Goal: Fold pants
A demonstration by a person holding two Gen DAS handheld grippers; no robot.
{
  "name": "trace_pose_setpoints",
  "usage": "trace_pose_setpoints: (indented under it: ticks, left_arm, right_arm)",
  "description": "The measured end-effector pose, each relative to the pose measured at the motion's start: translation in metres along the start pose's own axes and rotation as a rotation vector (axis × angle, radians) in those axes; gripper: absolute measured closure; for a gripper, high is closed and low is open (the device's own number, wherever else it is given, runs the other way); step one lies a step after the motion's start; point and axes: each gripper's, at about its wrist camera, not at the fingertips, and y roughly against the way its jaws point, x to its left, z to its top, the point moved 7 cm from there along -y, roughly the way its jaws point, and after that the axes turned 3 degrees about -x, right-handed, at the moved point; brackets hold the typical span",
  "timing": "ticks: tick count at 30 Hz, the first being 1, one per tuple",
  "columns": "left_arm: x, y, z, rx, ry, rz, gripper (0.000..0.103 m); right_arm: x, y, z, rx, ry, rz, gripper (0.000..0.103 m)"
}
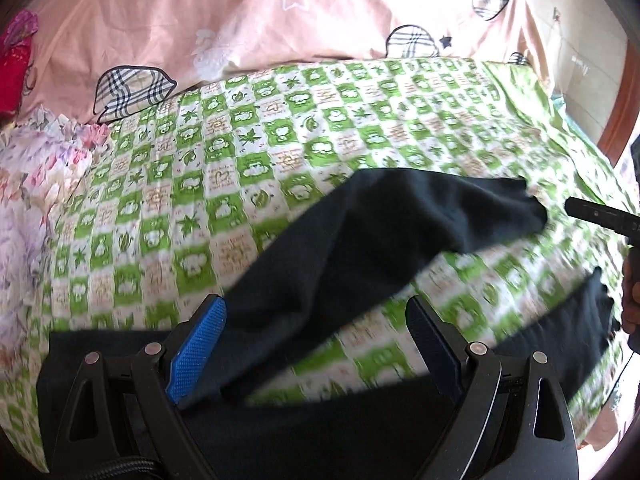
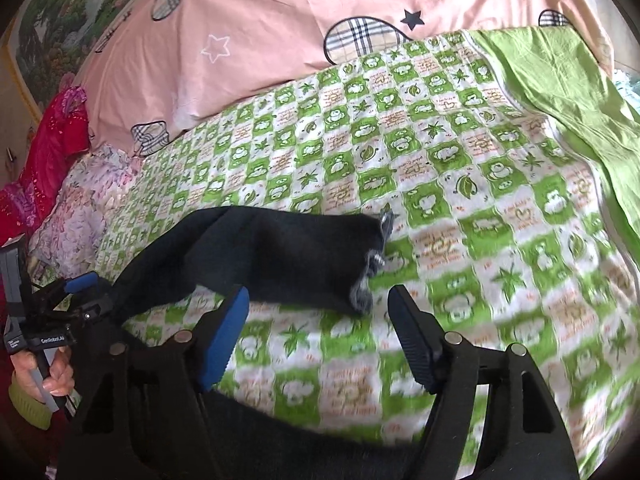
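Green-checked bedsheet (image 1: pixel 280 152) under one pair of dark pants (image 1: pixel 340 248), two tongs, left (image 1: pixel 316 344) and right (image 2: pixel 316 340), both released.

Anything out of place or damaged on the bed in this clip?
The dark pants lie askew, one leg slanting across the green checked sheet. Its cuff looks frayed, with pale ragged bits showing. Both views are motion-blurred, so real damage is uncertain.

Pants (image 1: pixel 360 240) on bedsheet (image 1: pixel 248 152); quilt (image 1: pixel 200 20) behind; left tool (image 1: pixel 316 344) over waist end.
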Motion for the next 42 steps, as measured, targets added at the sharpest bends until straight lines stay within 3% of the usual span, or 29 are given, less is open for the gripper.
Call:
trace_pose_setpoints:
  ticks: [6,11,14,17,18,19,22,25,32,42]
  left_arm:
    - [0.007,-0.056,0.024,0.082,-0.031,-0.014,0.011]
    - [0.007,-0.094,0.035,0.136,-0.038,-0.011,0.015]
    - [0.006,-0.109,0.034,0.171,-0.035,-0.034,0.028]
    - [0.008,-0.115,0.035,0.184,-0.007,-0.08,0.044]
    - [0.008,-0.116,0.037,0.185,0.002,-0.103,0.054]
    - [0.008,-0.115,0.039,0.184,0.009,-0.127,0.066]
    - [0.007,-0.108,0.042,0.177,0.015,-0.164,0.084]
    - [0.005,-0.09,0.043,0.146,0.004,-0.183,0.091]
    - [-0.025,-0.017,0.026,0.06,-0.008,-0.274,0.092]
    - [-0.073,0.042,-0.046,0.041,-0.07,-0.348,0.092]
  right_arm:
    - [-0.023,-0.041,0.024,0.061,-0.031,-0.014,0.031]
    - [-0.034,-0.077,0.031,0.13,-0.035,-0.018,0.042]
    - [-0.032,-0.087,0.031,0.141,-0.002,-0.023,0.052]
    - [-0.032,-0.089,0.034,0.14,0.0,-0.019,0.08]
    - [-0.032,-0.089,0.036,0.139,-0.007,-0.01,0.093]
    - [-0.032,-0.089,0.038,0.135,-0.017,0.001,0.093]
    - [-0.029,-0.081,0.043,0.106,-0.015,0.022,0.095]
    - [-0.026,-0.064,0.054,0.064,-0.002,0.039,0.095]
    - [-0.031,-0.007,0.066,-0.023,0.063,0.086,0.095]
    - [-0.046,0.043,-0.011,-0.006,0.163,0.056,0.096]
